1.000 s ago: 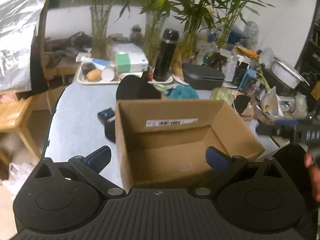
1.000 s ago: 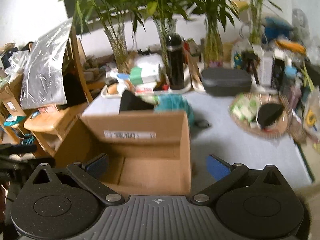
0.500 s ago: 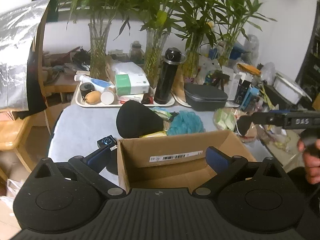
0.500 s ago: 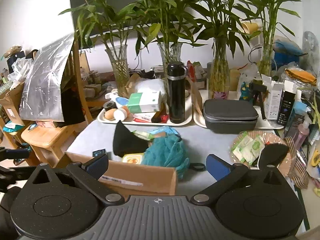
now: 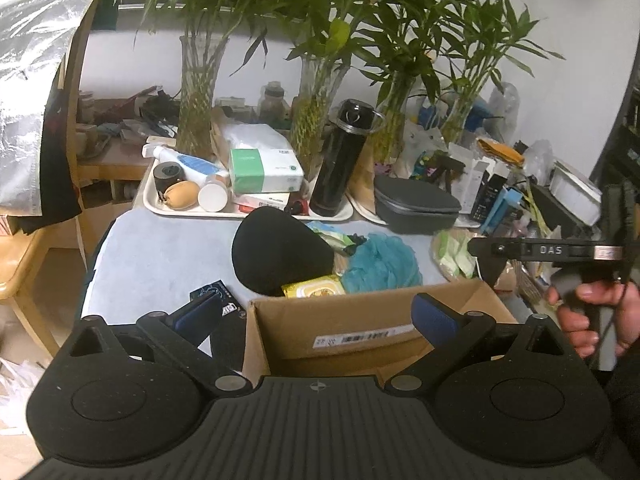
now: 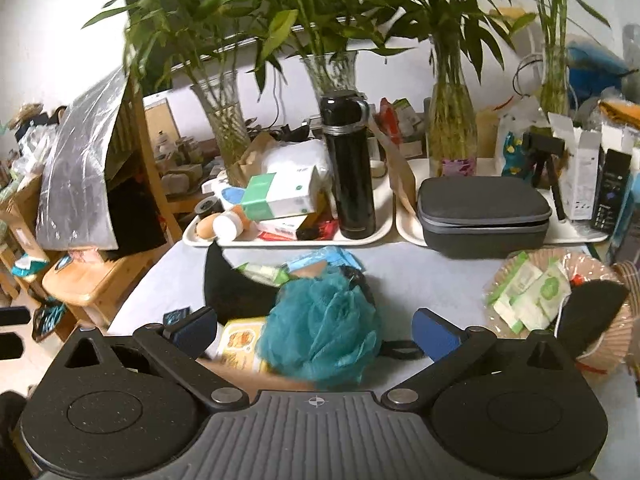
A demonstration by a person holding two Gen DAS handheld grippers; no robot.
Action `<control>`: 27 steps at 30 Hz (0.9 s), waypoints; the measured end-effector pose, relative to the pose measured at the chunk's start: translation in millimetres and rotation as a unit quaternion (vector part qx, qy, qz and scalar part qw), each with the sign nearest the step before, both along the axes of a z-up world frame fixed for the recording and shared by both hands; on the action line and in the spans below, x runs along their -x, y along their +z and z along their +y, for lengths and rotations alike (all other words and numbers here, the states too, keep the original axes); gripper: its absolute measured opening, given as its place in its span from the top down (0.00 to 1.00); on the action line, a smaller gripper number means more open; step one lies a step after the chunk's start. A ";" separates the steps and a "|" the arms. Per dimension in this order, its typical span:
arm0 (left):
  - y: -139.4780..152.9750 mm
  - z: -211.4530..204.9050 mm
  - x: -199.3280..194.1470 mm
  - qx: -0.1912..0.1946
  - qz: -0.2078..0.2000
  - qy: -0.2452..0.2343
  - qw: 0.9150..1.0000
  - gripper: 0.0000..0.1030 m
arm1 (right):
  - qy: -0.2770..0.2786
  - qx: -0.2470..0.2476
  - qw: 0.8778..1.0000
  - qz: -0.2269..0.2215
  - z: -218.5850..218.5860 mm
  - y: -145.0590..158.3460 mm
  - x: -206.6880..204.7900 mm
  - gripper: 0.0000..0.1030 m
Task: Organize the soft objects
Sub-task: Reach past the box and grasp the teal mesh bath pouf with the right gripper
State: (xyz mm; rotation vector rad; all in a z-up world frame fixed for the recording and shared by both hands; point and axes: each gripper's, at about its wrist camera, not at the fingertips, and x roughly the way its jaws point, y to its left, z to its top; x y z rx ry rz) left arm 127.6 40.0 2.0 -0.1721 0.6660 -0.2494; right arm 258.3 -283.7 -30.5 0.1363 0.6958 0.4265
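A teal mesh bath pouf (image 6: 320,320) lies on the grey table, between the open jaws of my right gripper (image 6: 314,328), which does not touch it. It also shows in the left wrist view (image 5: 380,264). Beside it lie a black soft cap (image 5: 280,256), a yellow packet (image 5: 314,289) and a green packet (image 6: 264,271). An open cardboard box (image 5: 360,332) stands at the near edge; my left gripper (image 5: 318,314) is open and empty above its far wall. The right gripper's body (image 5: 560,250) shows at the right.
Two white trays (image 6: 288,240) at the back hold a black flask (image 6: 350,168), a tissue box (image 6: 280,192) and a grey case (image 6: 484,210). Glass vases with bamboo stand behind. A woven basket (image 6: 560,292) with wipes is at the right. A wooden chair (image 6: 92,276) stands left.
Both grippers have risen and tilted up from the box, so the box has dropped low in both views. The right gripper now frames the teal pouf. Both stay open.
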 end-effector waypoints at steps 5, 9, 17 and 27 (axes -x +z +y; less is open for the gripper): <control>-2.1 9.8 -13.4 0.005 -0.004 0.005 1.000 0.00 | 0.003 -0.034 0.999 0.024 -6.6 -18.1 -27.8 0.00; -4.8 22.3 -26.9 0.016 -0.017 0.017 1.000 0.00 | 0.015 -0.044 0.998 0.046 -4.9 -28.8 -44.7 0.01; -24.9 35.1 -46.9 0.008 -0.038 0.035 0.999 0.00 | 0.025 -0.079 0.992 0.097 -7.3 -50.9 -77.6 0.15; -54.5 56.8 -55.2 0.065 -0.044 0.055 0.995 0.00 | 0.021 -0.104 0.981 0.164 -1.4 -85.0 -110.7 0.35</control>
